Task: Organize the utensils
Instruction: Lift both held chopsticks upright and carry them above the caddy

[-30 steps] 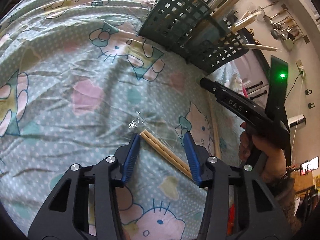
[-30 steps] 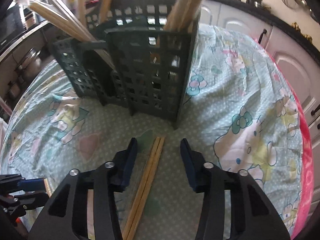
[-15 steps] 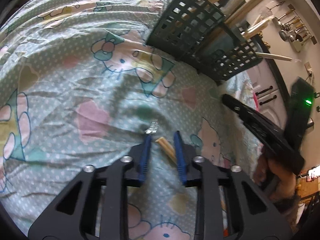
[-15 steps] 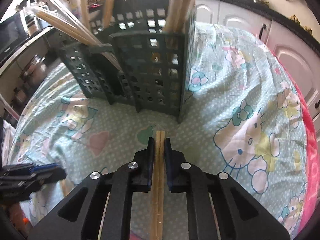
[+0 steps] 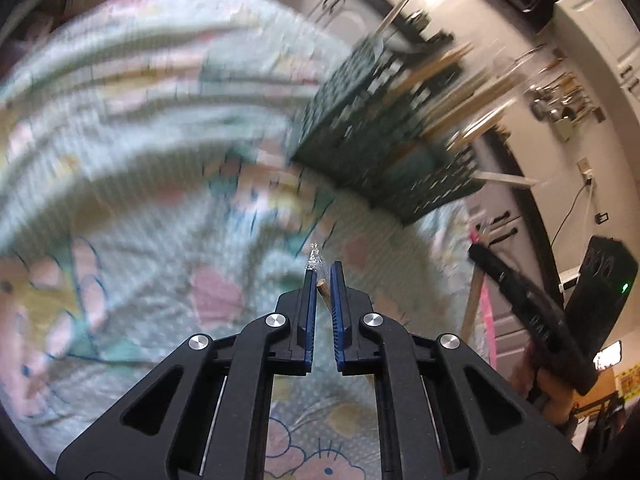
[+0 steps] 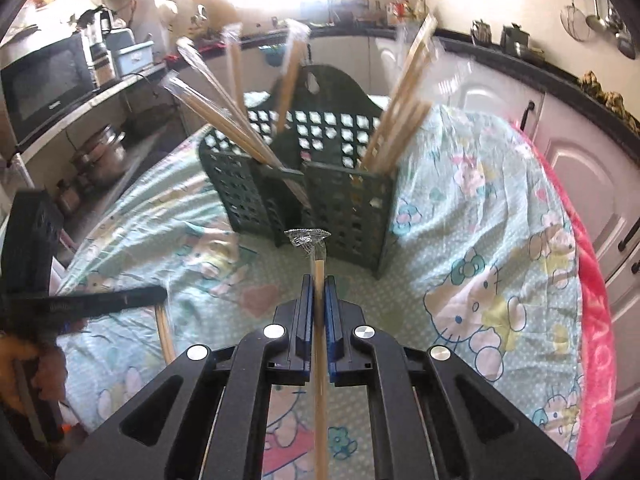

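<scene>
We grip two wrapped chopstick pairs, one pinched in each gripper, left (image 5: 324, 280) and right (image 6: 319, 284), before one green caddy (image 6: 348, 208).

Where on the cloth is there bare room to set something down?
In the right wrist view, the cloth lies bare between the green basket and the pink edge. It is crowded left of the basket, where the left gripper holds wrapped chopsticks.

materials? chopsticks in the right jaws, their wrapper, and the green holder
Chopsticks: likely bamboo or pale wood, matte tan, unlacquered look.
Wrapper: thin clear plastic film, crinkled and glinting at the tip.
Utensil holder: seemingly moulded plastic, dark green, matte, square-holed lattice walls.
</scene>
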Available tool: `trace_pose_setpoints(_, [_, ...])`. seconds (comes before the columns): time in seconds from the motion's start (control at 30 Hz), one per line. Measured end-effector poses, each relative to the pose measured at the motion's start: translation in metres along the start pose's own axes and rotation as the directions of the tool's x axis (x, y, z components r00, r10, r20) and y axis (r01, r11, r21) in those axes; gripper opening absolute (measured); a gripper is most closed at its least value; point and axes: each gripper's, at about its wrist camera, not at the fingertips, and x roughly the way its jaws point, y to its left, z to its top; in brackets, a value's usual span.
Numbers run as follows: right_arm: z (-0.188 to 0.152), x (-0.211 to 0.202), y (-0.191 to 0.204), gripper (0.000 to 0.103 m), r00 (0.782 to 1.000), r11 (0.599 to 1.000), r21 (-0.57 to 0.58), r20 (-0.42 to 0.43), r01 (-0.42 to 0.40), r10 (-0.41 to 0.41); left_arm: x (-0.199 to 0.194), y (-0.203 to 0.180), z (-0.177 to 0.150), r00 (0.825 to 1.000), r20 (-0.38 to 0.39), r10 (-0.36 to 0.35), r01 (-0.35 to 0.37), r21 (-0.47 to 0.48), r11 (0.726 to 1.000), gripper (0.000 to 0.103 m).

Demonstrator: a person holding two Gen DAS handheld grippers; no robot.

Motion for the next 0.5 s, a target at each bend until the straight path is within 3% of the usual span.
trace_pose_setpoints(0.27, [0.022, -0.042, 0.022, 0.006, 0.993, 0.998, -0.040, 0.102, -0.049, 0.052, -0.059, -0.048, 0.033, 0.985, 0.159, -0.060, 0.038, 0.138, 0.990, 0.002])
trace_pose_setpoints(0.5, [0.053, -0.087, 0.038, 0.006, 0.970, 0.994, -0.093, 0.230, -0.055, 0.075, -0.103, -0.089, 0.066, 0.955, 0.281, -0.101, 0.026, 0.260, 0.965, 0.002])
